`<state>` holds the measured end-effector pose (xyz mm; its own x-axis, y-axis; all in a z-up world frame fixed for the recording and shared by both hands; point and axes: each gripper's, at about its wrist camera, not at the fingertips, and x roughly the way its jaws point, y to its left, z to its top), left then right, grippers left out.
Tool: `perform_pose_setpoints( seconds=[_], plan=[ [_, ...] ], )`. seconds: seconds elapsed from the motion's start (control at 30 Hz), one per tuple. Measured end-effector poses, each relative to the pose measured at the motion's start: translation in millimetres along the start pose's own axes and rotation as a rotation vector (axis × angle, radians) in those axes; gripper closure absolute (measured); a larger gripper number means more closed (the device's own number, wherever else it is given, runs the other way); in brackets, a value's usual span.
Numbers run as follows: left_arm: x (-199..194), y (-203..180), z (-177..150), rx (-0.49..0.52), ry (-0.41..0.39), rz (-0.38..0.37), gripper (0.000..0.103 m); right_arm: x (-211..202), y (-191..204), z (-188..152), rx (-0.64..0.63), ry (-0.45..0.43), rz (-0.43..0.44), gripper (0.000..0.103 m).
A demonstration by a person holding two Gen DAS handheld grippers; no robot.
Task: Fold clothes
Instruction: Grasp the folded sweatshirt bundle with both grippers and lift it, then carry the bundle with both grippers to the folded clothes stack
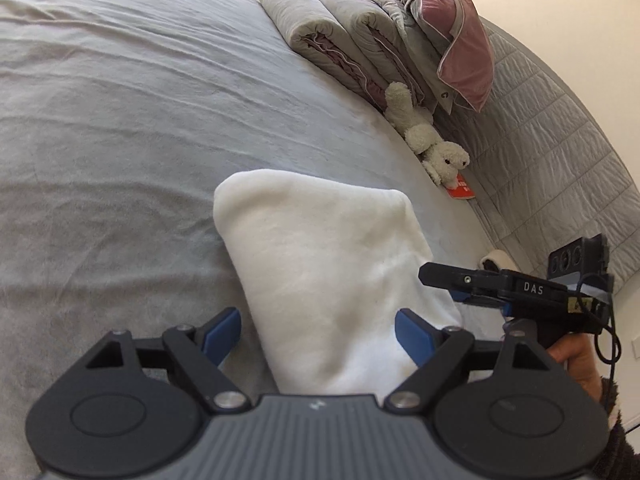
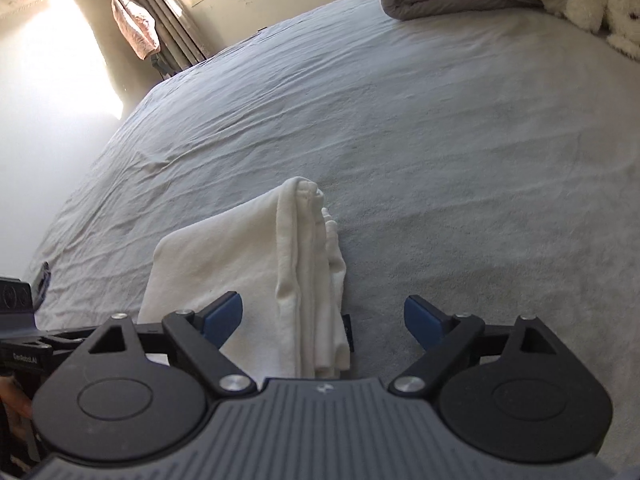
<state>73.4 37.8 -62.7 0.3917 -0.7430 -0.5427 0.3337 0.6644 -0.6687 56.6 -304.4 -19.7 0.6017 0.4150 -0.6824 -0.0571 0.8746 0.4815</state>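
Note:
A white folded garment [image 1: 320, 264] lies on the grey bed sheet [image 1: 120, 140]. My left gripper [image 1: 318, 334] stands open just above it, with the garment's near end between the blue pads and neither pad pressing on it. In the right wrist view the same garment [image 2: 224, 280] shows its stacked layered edge [image 2: 316, 280] running between the fingers of my right gripper [image 2: 323, 319], which is open wide and holds nothing. A hand [image 1: 576, 364] holds the right gripper at the garment's right side, low over it.
Rolled grey quilts [image 1: 320, 36] and a pink pillow [image 1: 468, 52] are stacked at the bed's head by the padded headboard [image 1: 560, 140]. A white plush toy [image 1: 432, 140] and a red card [image 1: 462, 188] lie beside them. A curtained window [image 2: 188, 8] is beyond the bed.

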Motion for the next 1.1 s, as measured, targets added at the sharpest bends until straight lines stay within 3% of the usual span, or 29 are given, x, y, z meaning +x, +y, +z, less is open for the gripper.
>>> perform_pose_setpoints(
  seconds=[0.13,0.2,0.27,0.33,0.57,0.73,1.1],
  plan=[
    [5.4,8.5,-1.5,-0.066,-0.018,-0.045,0.021,5.9,-18.4,1.1,0.096,0.010,0.095,0.016],
    [7.6,11.5,-1.8,-0.096,-0.034,-0.053,0.028,6.3,-22.6,0.9,0.129,0.016,0.161,0.023],
    [9.3,14.8,-2.9,-0.116,-0.055,-0.041,0.047,11.5,-26.5,-2.7,0.174,0.038,0.234,0.031],
    [9.5,16.8,-4.8,-0.124,-0.072,-0.029,0.052,16.9,-26.1,-7.4,0.203,0.036,0.277,0.036],
    [5.1,1.0,2.6,-0.107,-0.119,0.003,0.062,-1.5,-22.9,-13.0,0.278,-0.044,0.316,0.058],
    [14.6,-16.4,19.7,-0.108,-0.138,-0.025,0.065,-26.9,-22.1,-11.8,0.289,-0.114,0.294,0.060],
    [92.9,-112.1,65.4,0.024,-0.086,-0.091,0.065,-97.3,-58.5,-7.0,0.429,-0.381,0.153,0.060]
  ],
)
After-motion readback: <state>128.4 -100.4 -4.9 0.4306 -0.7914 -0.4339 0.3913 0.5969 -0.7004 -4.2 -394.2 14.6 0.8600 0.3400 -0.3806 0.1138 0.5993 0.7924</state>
